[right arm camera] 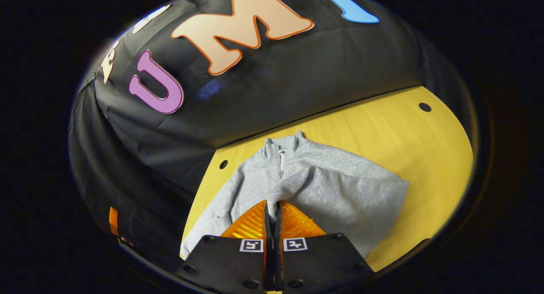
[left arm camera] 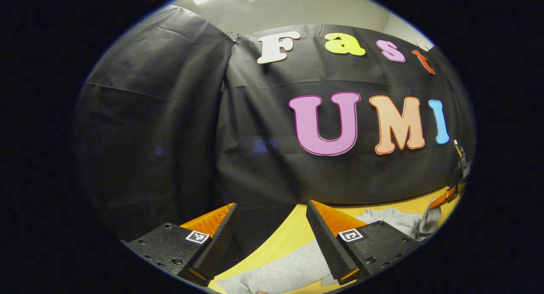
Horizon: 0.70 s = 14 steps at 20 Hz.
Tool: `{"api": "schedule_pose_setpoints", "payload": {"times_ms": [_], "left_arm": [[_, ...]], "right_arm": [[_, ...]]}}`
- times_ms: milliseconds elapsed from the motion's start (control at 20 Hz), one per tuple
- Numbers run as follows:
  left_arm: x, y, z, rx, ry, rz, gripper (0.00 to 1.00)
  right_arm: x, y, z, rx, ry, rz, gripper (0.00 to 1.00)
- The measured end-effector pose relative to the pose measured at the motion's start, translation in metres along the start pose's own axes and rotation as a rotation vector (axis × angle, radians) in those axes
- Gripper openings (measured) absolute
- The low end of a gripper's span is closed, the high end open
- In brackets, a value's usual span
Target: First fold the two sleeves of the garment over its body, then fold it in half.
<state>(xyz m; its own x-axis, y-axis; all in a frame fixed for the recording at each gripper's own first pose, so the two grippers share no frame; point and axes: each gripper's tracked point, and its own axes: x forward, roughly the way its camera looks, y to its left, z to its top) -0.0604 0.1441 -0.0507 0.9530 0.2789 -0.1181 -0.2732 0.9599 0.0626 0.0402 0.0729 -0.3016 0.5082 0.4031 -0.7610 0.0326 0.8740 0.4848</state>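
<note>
A grey zip-neck sweatshirt (right arm camera: 340,187) lies on the yellow table (right arm camera: 408,132), collar (right arm camera: 280,151) toward the back wall. One sleeve is drawn across the body, and my right gripper (right arm camera: 272,205) is shut on its end, a sliver of grey cloth between the fingers. The other sleeve (right arm camera: 212,209) stretches out flat to the left. In the left gripper view my left gripper (left arm camera: 272,209) stands open above the table edge, over that flat sleeve (left arm camera: 289,268), holding nothing. Far right there, the right gripper (left arm camera: 446,196) lifts a fold of grey cloth (left arm camera: 429,221).
The black cloth wall (right arm camera: 263,98) rises right behind the table's back edge. Two small round holes (right arm camera: 223,163) (right arm camera: 424,107) sit in the tabletop near that edge. Bare wood lies to the right of the sweatshirt.
</note>
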Motion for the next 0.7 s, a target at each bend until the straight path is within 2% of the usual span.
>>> {"api": "schedule_pose_setpoints", "payload": {"times_ms": [450, 500, 550, 650, 700], "left_arm": [[0.001, 0.063, -0.032, -0.020, 0.051, 0.081, 0.97], [0.001, 0.069, -0.037, -0.022, 0.062, 0.087, 0.95], [0.001, 0.075, -0.041, -0.022, 0.071, 0.093, 0.98], [0.000, 0.086, -0.049, -0.016, 0.084, 0.104, 0.94], [-0.001, 0.092, -0.052, -0.010, 0.090, 0.109, 0.94]], "right_arm": [[0.067, 0.083, -0.022, -0.051, 0.052, 0.061, 0.03], [0.076, 0.090, -0.027, -0.045, 0.056, 0.061, 0.03], [0.086, 0.096, -0.031, -0.034, 0.065, 0.060, 0.03], [0.103, 0.105, -0.042, -0.019, 0.090, 0.054, 0.00], [0.115, 0.109, -0.049, -0.019, 0.105, 0.050, 0.03]]}}
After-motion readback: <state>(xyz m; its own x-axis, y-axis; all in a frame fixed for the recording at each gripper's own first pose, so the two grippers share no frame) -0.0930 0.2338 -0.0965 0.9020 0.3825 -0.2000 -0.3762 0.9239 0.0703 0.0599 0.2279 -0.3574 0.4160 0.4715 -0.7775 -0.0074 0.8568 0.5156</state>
